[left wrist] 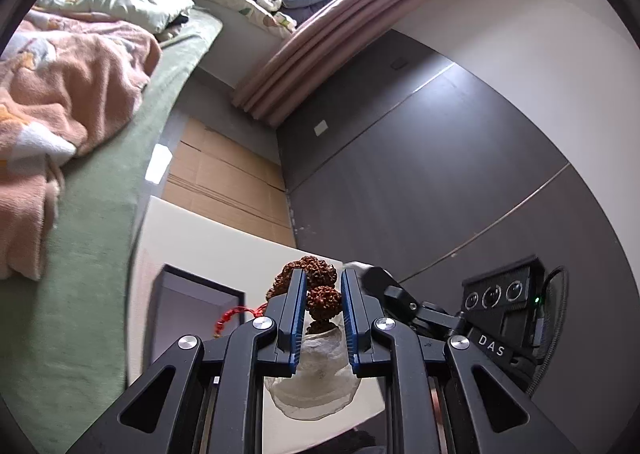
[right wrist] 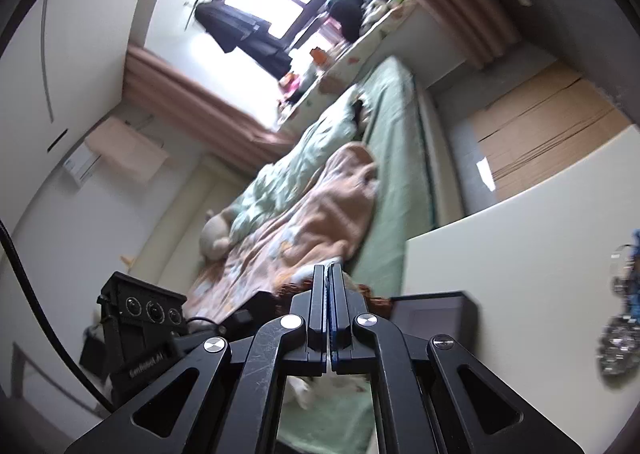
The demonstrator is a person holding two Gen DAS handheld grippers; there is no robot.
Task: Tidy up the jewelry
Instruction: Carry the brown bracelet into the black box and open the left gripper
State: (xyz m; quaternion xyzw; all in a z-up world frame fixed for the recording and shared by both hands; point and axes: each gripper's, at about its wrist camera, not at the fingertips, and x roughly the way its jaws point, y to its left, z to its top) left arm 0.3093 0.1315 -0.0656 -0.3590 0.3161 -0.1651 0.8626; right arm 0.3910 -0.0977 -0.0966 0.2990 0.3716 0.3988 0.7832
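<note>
Left gripper narrowly parted, clamping rudraksha bead bracelet above white pouch; right gripper fully closed, pinching pouch rim; next likely bagging beads beside dark box

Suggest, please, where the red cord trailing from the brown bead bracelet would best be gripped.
Probably its knotted middle stretch, the red cord approached from the left in the left wrist view: it trails free there over the dark box, while the left tongs clamp the bead bracelet.
</note>
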